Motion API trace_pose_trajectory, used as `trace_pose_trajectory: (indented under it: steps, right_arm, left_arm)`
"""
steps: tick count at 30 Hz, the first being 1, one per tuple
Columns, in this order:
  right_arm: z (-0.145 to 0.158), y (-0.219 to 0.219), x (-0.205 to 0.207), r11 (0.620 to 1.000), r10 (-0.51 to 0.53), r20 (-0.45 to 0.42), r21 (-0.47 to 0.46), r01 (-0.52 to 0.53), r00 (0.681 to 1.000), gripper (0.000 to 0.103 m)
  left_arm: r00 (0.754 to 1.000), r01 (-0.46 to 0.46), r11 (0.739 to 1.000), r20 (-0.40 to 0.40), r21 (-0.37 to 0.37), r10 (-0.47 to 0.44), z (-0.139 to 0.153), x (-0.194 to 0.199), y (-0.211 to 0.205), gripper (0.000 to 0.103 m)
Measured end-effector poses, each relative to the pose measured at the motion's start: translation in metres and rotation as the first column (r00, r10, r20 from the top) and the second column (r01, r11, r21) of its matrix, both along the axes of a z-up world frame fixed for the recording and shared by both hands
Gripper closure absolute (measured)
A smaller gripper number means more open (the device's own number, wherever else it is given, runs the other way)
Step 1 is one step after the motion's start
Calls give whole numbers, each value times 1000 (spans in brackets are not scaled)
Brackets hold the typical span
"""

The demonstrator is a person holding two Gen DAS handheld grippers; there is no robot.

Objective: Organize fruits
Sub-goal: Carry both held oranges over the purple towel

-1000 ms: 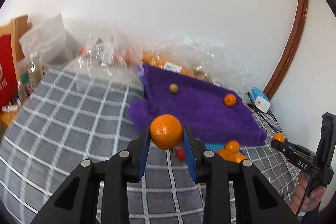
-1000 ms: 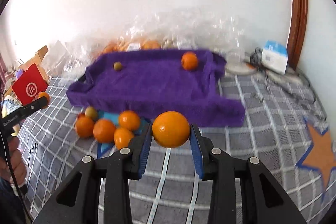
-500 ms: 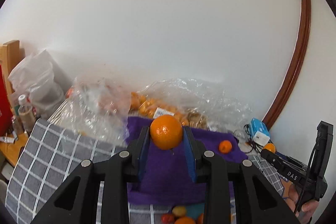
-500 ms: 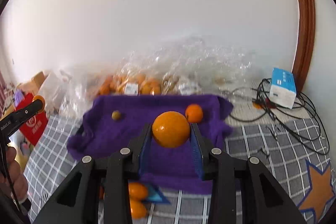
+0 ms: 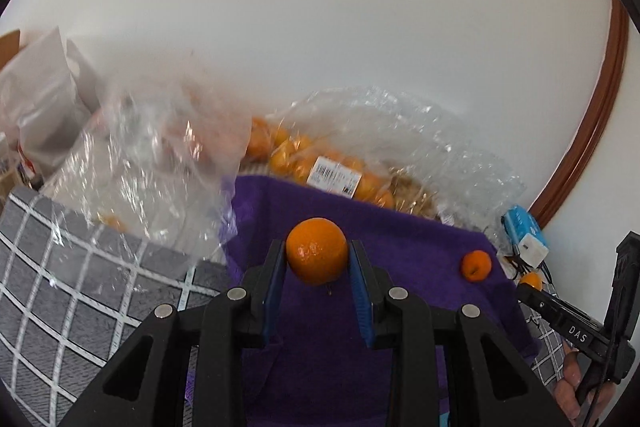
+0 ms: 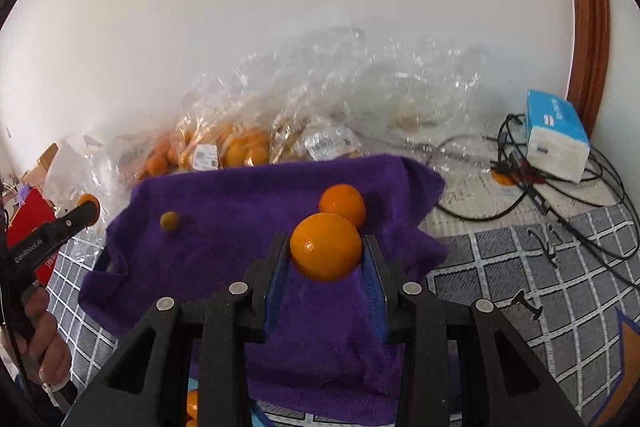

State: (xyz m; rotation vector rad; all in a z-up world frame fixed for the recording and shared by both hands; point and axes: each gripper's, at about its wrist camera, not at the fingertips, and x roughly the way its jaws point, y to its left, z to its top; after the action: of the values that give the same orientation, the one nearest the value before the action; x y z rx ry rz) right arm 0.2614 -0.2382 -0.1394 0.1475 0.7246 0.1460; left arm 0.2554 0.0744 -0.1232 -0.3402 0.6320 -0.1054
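Note:
My left gripper (image 5: 318,261) is shut on an orange (image 5: 317,251) and holds it above the purple towel (image 5: 400,243). My right gripper (image 6: 325,259) is shut on another orange (image 6: 326,246) over the same purple towel (image 6: 240,195). A loose orange (image 6: 344,203) lies on the towel just beyond the right gripper; it also shows in the left wrist view (image 5: 475,265). A small greenish-yellow fruit (image 6: 170,221) lies on the towel's left part. The other gripper shows at each view's edge, the right one (image 5: 560,315) and the left one (image 6: 48,235).
Clear plastic bags with oranges (image 5: 316,163) lie behind the towel against the wall; they also show in the right wrist view (image 6: 240,147). A blue-white tissue pack (image 6: 556,139) and black cables (image 6: 560,187) lie at the right. A grey checked cloth (image 5: 80,287) covers the surface. An orange (image 6: 193,403) shows below the towel's front edge.
Both grippers have moved forward over the purple towel, each still holding its orange. The towel and bags now look closer; the pile of fruit in front has slid out of view.

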Motion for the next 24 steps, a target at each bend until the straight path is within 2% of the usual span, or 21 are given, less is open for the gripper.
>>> trace_pose_trajectory:
  steps: [7, 14, 24]
  right_arm:
    - [-26, 0, 10, 1000, -12, -40, -5, 12, 999, 67]
    - [-42, 8, 16, 999, -11, -54, -49, 9, 998, 67]
    - [-48, 11, 18, 996, -31, -52, -86, 26, 998, 67]
  left_arm:
    - [998, 38, 999, -46, -2, -38, -15, 10, -6, 73]
    - [994, 80, 995, -77, 60, -75, -22, 17, -20, 73]
    - [990, 58, 995, -130, 79, -47, -30, 23, -17, 73]
